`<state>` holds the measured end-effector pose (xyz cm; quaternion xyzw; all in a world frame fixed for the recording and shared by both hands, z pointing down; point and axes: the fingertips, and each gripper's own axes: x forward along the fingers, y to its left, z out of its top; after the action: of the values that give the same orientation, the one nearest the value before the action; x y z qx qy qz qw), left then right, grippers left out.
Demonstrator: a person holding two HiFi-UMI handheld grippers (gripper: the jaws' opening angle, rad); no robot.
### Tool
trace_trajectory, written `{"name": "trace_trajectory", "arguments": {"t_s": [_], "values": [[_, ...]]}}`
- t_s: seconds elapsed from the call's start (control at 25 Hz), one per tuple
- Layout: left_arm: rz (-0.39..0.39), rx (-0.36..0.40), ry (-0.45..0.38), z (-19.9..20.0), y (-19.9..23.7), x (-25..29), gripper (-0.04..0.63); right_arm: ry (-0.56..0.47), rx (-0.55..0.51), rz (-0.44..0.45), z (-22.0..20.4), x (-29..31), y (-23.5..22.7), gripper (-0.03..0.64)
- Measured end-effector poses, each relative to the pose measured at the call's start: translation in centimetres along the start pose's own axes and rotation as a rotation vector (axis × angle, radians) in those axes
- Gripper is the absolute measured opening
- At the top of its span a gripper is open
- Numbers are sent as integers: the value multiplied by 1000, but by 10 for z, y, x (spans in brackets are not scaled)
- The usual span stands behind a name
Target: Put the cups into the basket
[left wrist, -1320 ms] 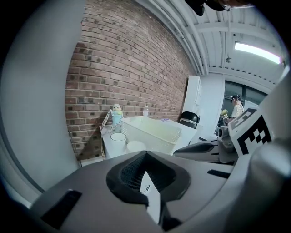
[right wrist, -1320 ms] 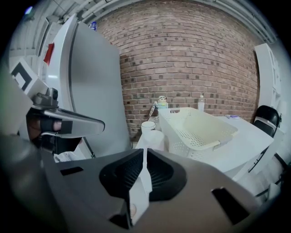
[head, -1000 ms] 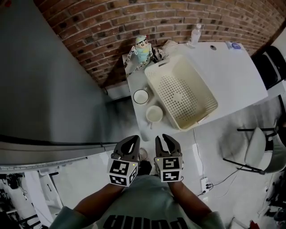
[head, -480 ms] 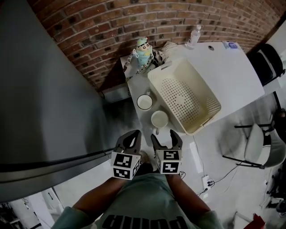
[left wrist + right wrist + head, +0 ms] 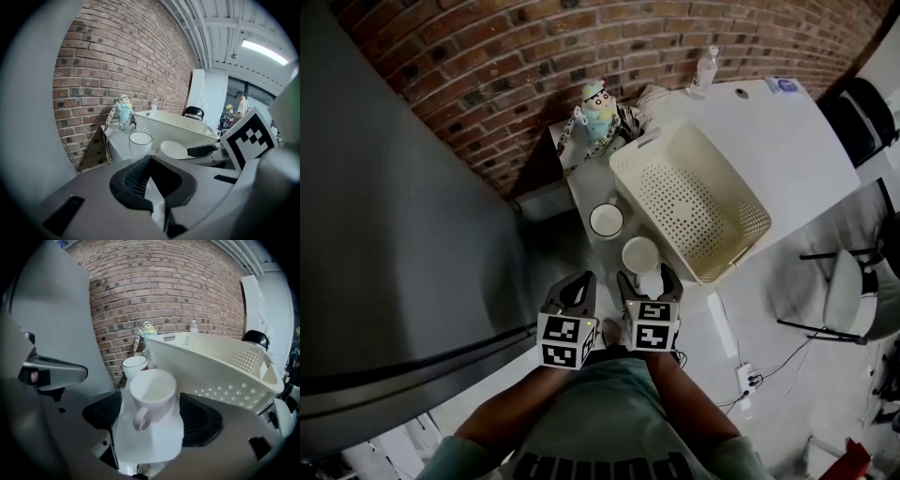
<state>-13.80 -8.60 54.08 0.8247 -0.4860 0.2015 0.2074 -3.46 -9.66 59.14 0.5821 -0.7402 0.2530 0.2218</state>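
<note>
1. Cups stand on a white counter (image 5: 787, 131), seen from above. We see a white cup (image 5: 640, 255) at the centre of the frame and a dark-rimmed cup (image 5: 606, 220) just up and left of it. Both are outside the cream basket (image 5: 750, 220), which lies just to their right.
2. Our right tongs (image 5: 647, 274) stand apart, having just been opening. The white cup sits just beyond their tips, in line with the gap, with its handle turned toward us. Nothing presses on it.
3. To do this step well, we judge, the open tongs should slide either side of the cup's body, clear of the handle. They should close squarely before lifting it over the basket wall.
4. Our left tongs (image 5: 578, 284) are together and empty, just left of the right pair.
5. Both forearms reach up from the bottom edge, side by side, and the tongs tilt down toward the counter's near corner.
</note>
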Motion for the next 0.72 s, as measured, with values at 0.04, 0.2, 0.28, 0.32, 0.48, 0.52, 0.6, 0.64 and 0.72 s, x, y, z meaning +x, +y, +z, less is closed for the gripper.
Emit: {"name": "trace_trajectory", "arguments": {"t_s": [0.04,0.2,0.28,0.32,0.48,0.52,0.6,0.64,0.72], "values": [[-1,6,4,0,1,1,-2,0,0,-4,-1,3,0,373],[-13,4,14,2,5,7,-2,-14,-8,-18,1,15,-2,383],[-20,2,20,1,6,11,-2,-12,-12,-25,2,20,-4,388],[-23,3,23,1,5,13,-2,-10,-12,-28,1,22,-5,390],[-32,7,31,0,5,21,-2,-3,-20,-26,2,33,-6,393],[-33,7,31,0,6,23,-2,-1,-28,-24,2,37,-6,394],[-34,7,30,1,6,27,-2,5,-42,-22,1,43,-6,394],[-34,6,29,1,7,29,-2,8,-49,-23,1,46,-7,395],[-33,5,29,1,8,32,-2,7,-61,-26,0,52,-7,396]]}}
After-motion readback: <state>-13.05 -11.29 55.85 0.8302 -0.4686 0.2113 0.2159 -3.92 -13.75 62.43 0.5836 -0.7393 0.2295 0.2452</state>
